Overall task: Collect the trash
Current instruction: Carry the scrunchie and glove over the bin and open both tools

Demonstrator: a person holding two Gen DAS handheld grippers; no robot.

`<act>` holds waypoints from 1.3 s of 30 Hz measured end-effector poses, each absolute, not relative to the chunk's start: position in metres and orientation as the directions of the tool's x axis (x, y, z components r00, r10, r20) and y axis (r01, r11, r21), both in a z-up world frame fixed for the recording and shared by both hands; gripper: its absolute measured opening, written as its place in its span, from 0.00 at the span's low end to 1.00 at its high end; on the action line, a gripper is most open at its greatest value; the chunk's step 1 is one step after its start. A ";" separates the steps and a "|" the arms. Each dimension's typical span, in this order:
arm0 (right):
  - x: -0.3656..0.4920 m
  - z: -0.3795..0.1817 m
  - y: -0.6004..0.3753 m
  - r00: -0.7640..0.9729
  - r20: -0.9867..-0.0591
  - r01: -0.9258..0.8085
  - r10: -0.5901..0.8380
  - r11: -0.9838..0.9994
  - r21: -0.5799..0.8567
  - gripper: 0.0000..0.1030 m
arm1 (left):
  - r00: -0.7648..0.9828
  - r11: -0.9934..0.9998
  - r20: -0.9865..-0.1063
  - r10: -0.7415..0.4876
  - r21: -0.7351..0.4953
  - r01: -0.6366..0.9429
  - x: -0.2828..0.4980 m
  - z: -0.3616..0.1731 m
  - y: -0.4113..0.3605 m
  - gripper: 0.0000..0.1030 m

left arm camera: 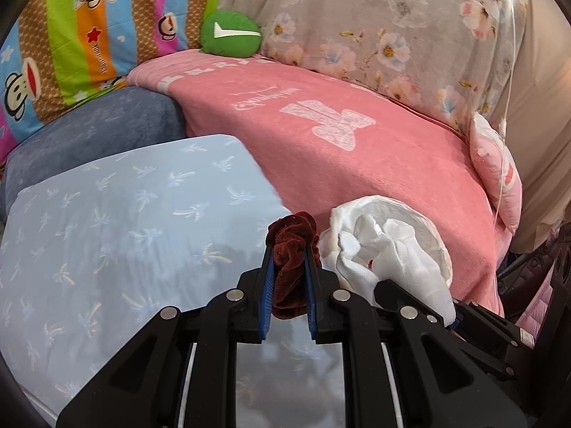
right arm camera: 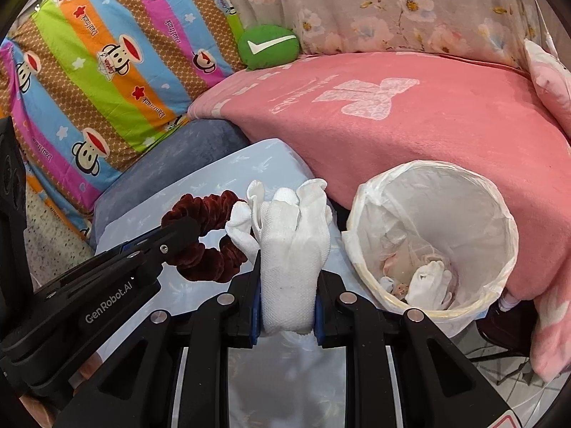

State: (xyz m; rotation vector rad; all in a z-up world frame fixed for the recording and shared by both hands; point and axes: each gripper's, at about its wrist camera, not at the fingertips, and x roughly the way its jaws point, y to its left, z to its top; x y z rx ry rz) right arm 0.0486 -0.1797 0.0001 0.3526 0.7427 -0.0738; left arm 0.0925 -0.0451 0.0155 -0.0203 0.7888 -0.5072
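Scrunchie (left arm camera: 291, 267), dark red velvet, sits pinched between the blue pads of the left gripper (left arm camera: 289, 249) at lower centre of the left wrist view, its ruffled loop bulging above the fingertips. In the right wrist view the same scrunchie (right arm camera: 205, 235) shows as a full ring at left of centre, with the left gripper (right arm camera: 178, 232) reaching in from the lower left and clamped on its near edge.

The right gripper (right arm camera: 287, 260) is closed on a white glove (right arm camera: 291, 246) at lower centre of the right wrist view; the cuff is squeezed between the pads and the glove's limp fingers stand up above them. In the left wrist view that glove (left arm camera: 389, 260) appears right of the scrunchie, in front of the bin (left arm camera: 431, 224).

Right of the glove in the right wrist view stands the bin (right arm camera: 499, 214), lined with a thin white bag, holding another white glove (right arm camera: 428, 281) and scraps at the bottom. It stands against a pink blanket (right arm camera: 428, 125) that fills the right half.

Under both grippers lies a pale blue pillow (left arm camera: 125, 214) with a palm print, and beside it a grey-blue cushion (left arm camera: 100, 128). A green plush (right arm camera: 267, 46) with a white tick rests at upper centre, between a striped monkey-print cloth (right arm camera: 107, 53) and a floral cloth (right arm camera: 410, 7).
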 end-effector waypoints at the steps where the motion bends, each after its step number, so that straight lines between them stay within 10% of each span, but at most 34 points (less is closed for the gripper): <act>1: 0.046 0.000 -0.185 0.738 -0.672 0.197 0.054 0.936 0.291 0.19 | 0.588 0.876 -0.674 -0.448 -0.201 0.438 0.091 0.016 -0.050 0.15; 26: 0.011 -0.019 -0.296 0.737 -0.671 0.399 -0.075 0.850 0.344 0.20 | 0.455 0.757 -0.707 -0.541 -0.173 0.631 0.089 0.004 -0.167 0.18; 31: 0.017 -0.022 -0.301 0.734 -0.675 0.407 -0.078 0.846 0.344 0.20 | 0.483 0.766 -0.694 -0.534 -0.156 0.623 0.091 0.006 -0.169 0.49; 39: 0.029 -0.025 -0.300 0.733 -0.677 0.400 -0.074 0.851 0.340 0.20 | 0.513 0.800 -0.702 -0.494 -0.138 0.583 0.098 0.002 -0.156 0.49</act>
